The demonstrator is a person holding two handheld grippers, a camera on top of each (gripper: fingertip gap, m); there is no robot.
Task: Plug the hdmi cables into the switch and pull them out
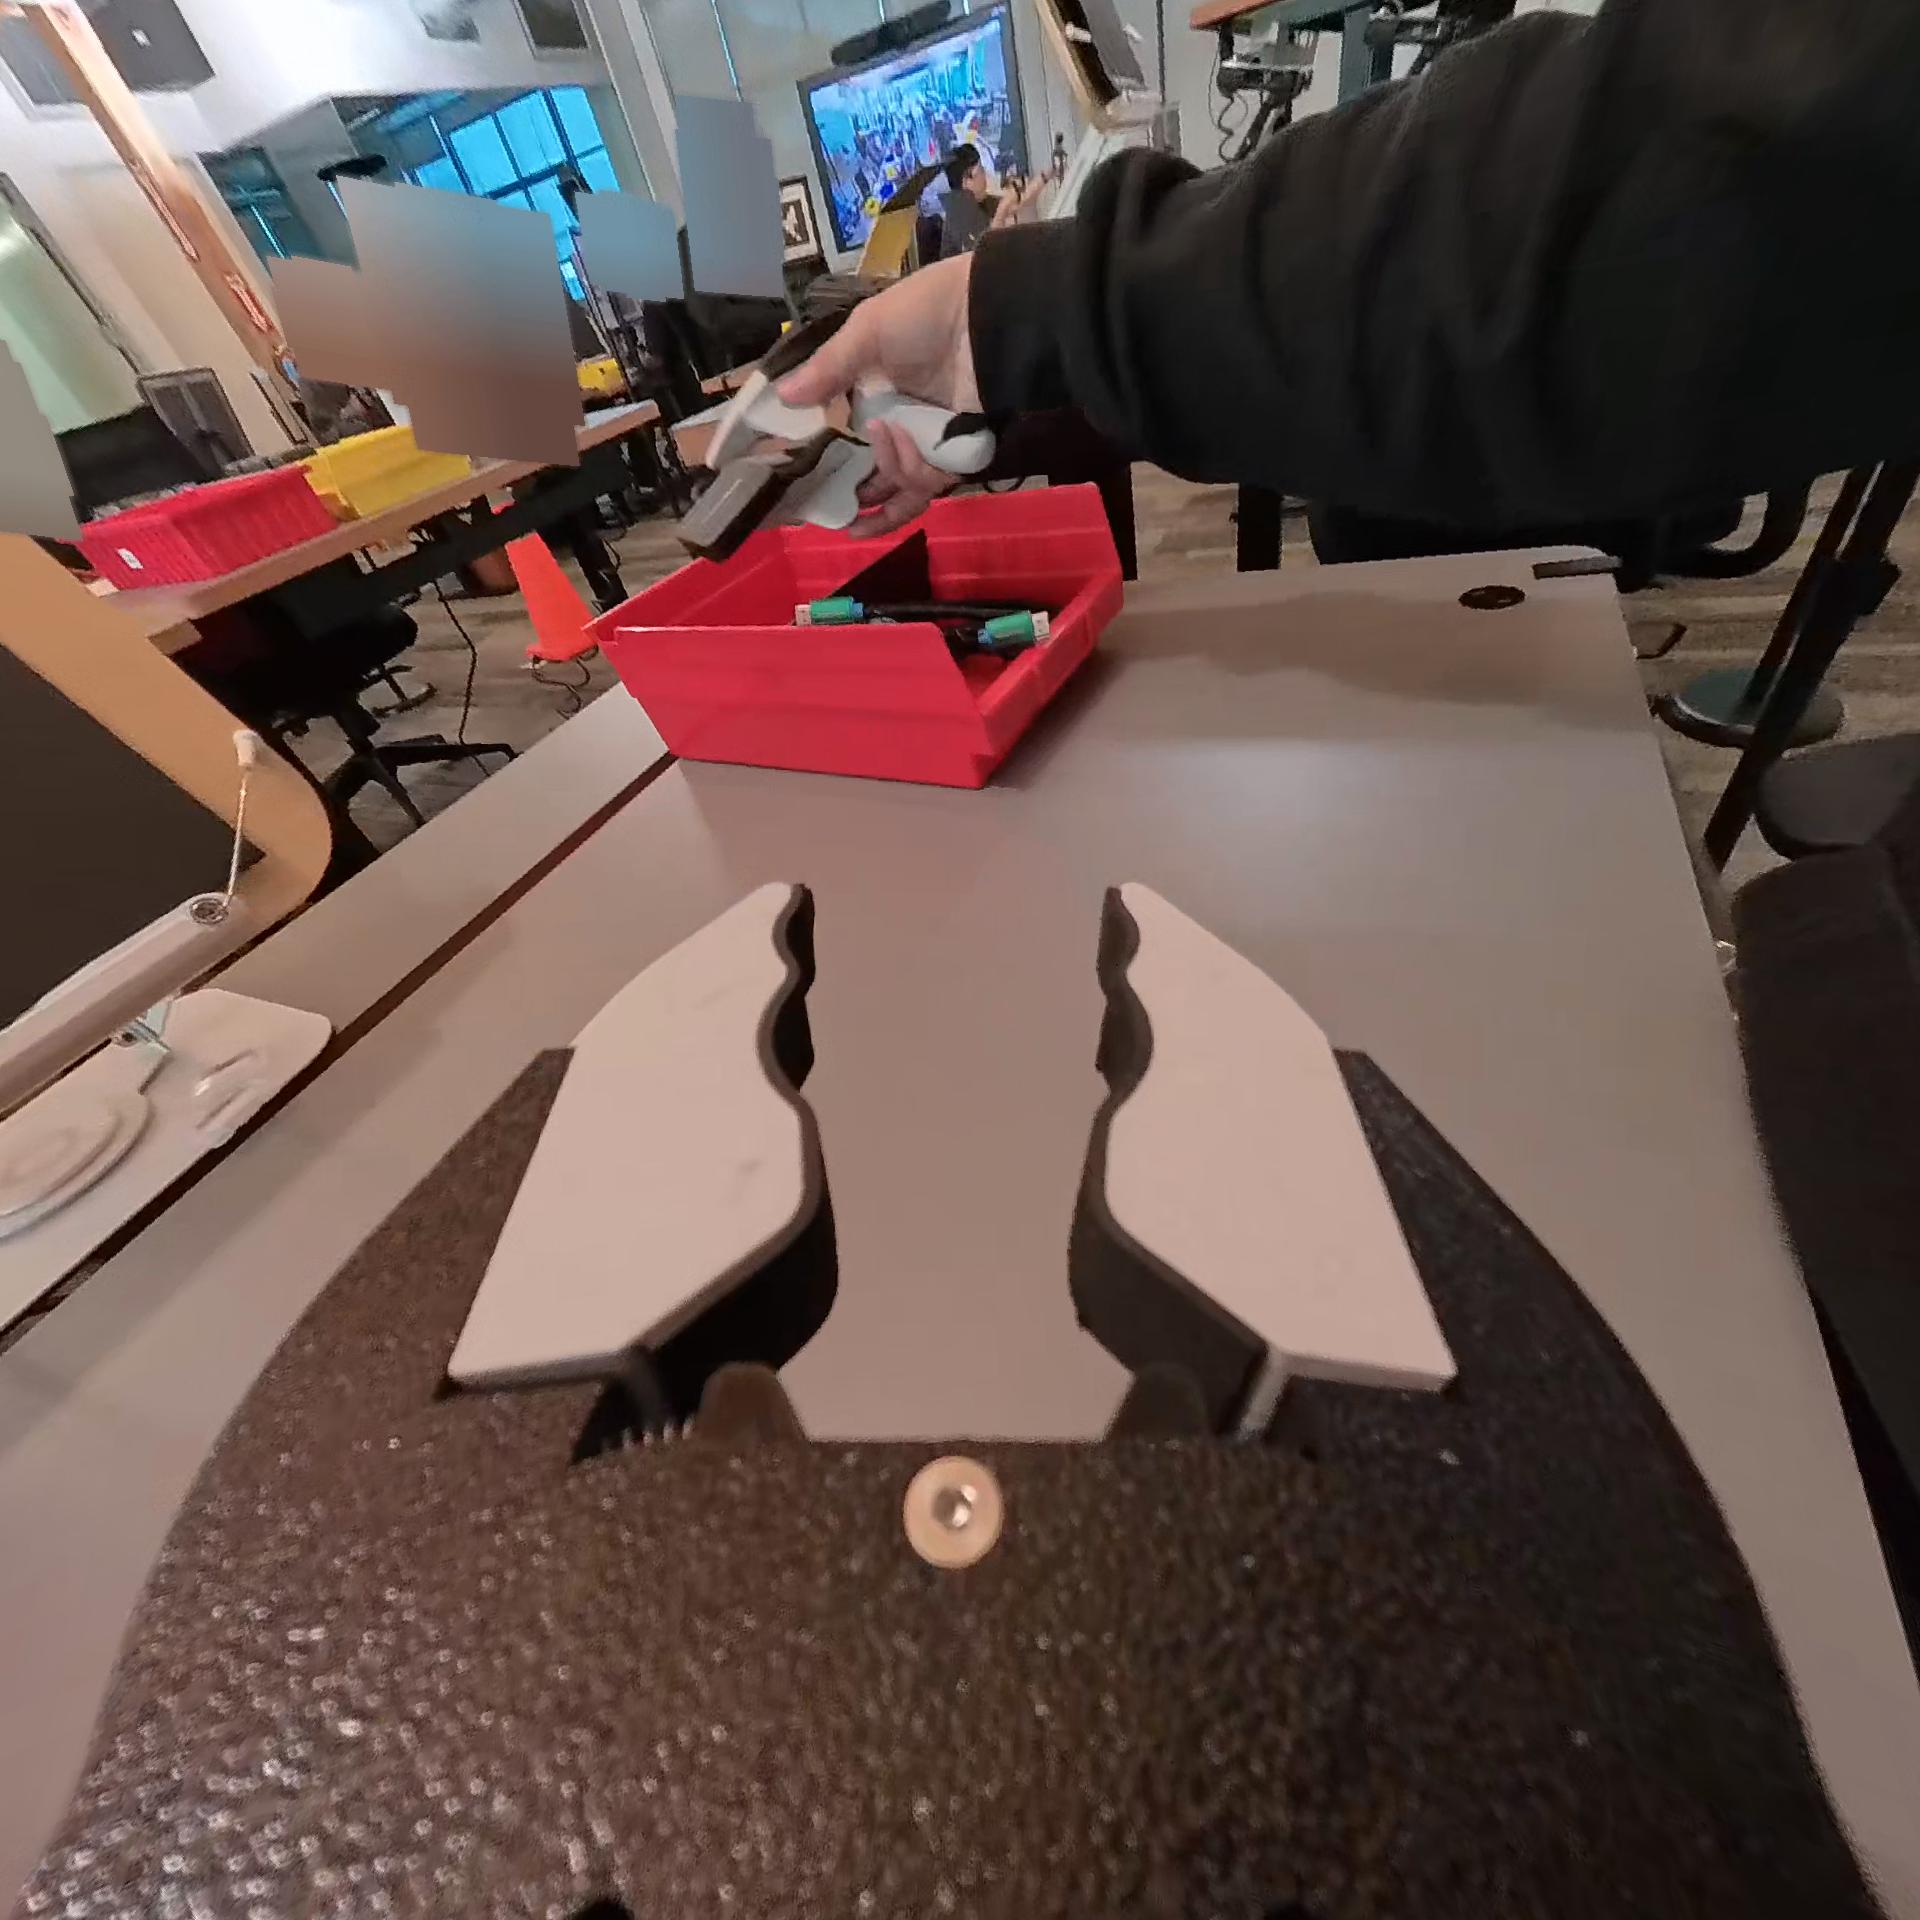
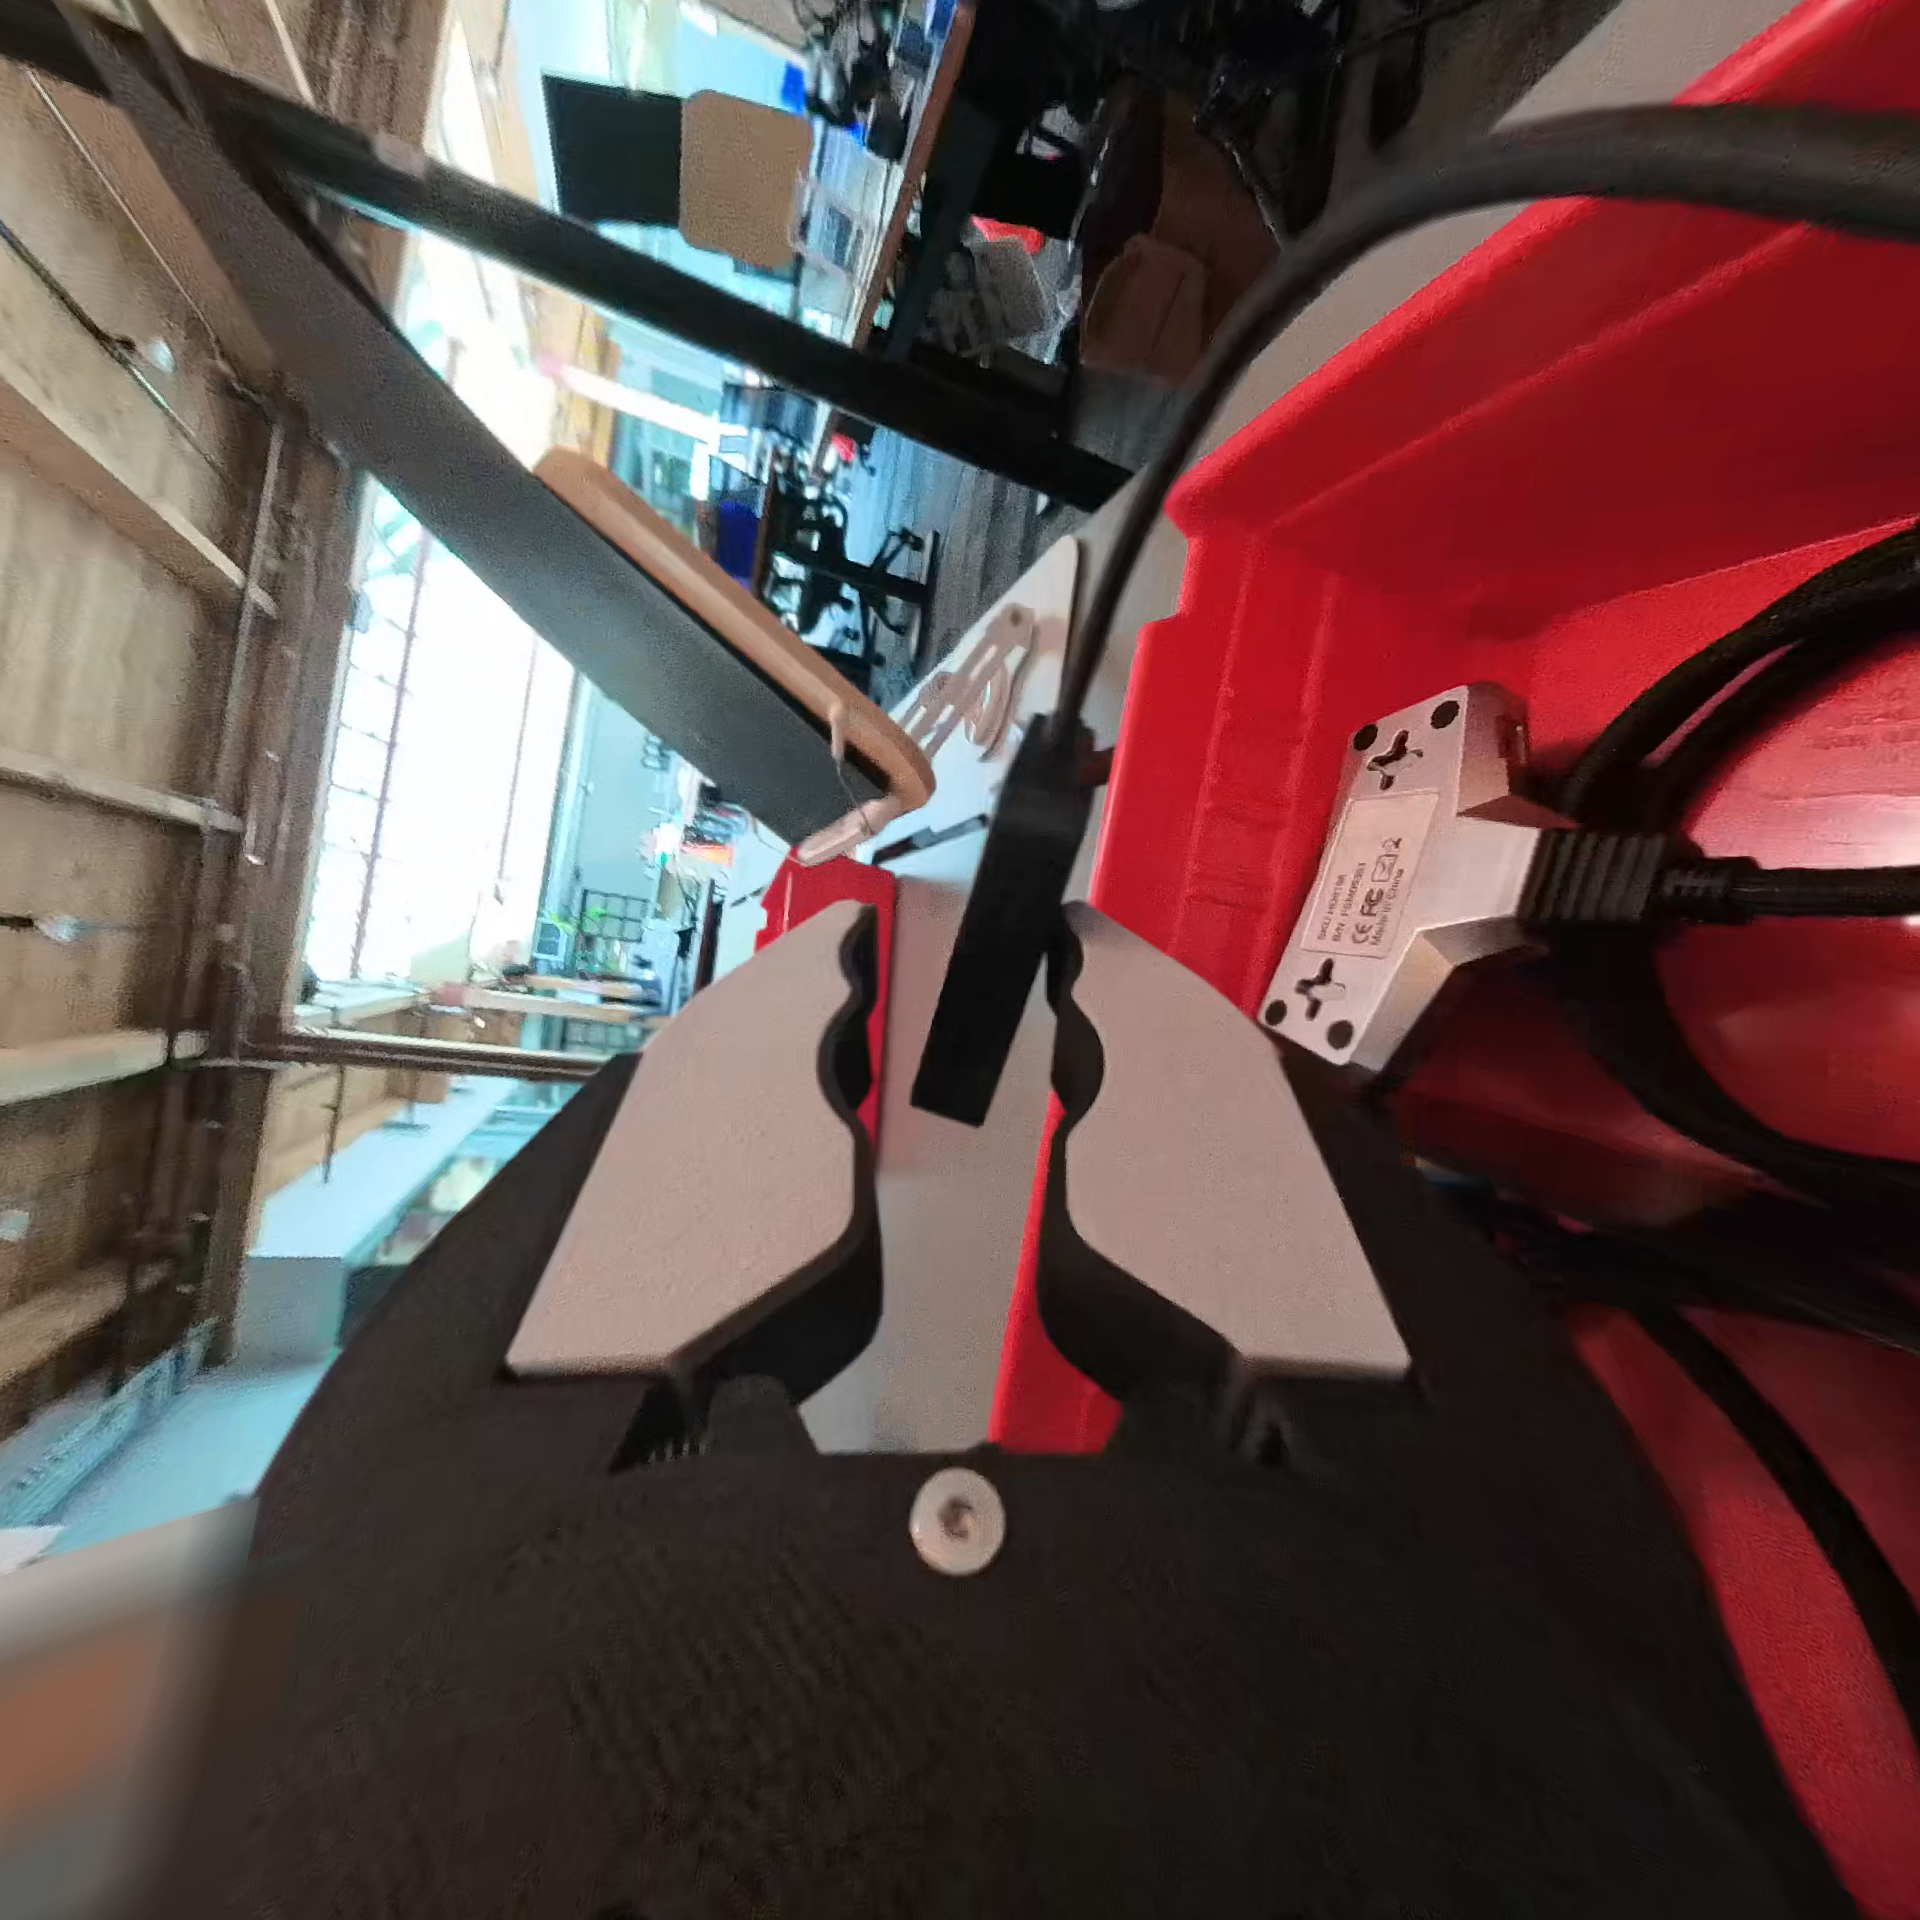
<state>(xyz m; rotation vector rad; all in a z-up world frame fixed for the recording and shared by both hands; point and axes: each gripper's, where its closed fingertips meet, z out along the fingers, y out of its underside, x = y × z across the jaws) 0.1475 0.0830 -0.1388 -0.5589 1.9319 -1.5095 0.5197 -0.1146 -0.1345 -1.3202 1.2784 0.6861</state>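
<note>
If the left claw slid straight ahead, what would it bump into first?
Probably the red bin holding HDMI cables. The left claw is open, with only bare table before it, though depth is hard to judge.

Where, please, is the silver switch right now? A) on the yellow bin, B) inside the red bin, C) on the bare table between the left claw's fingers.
B: in the right wrist view the switch lies against the inner wall of the red bin, with a black cable plugged into it.

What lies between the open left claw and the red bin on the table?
In the left wrist view, only bare grey table lies between the left claw and the red bin. The claw holds nothing.
</note>
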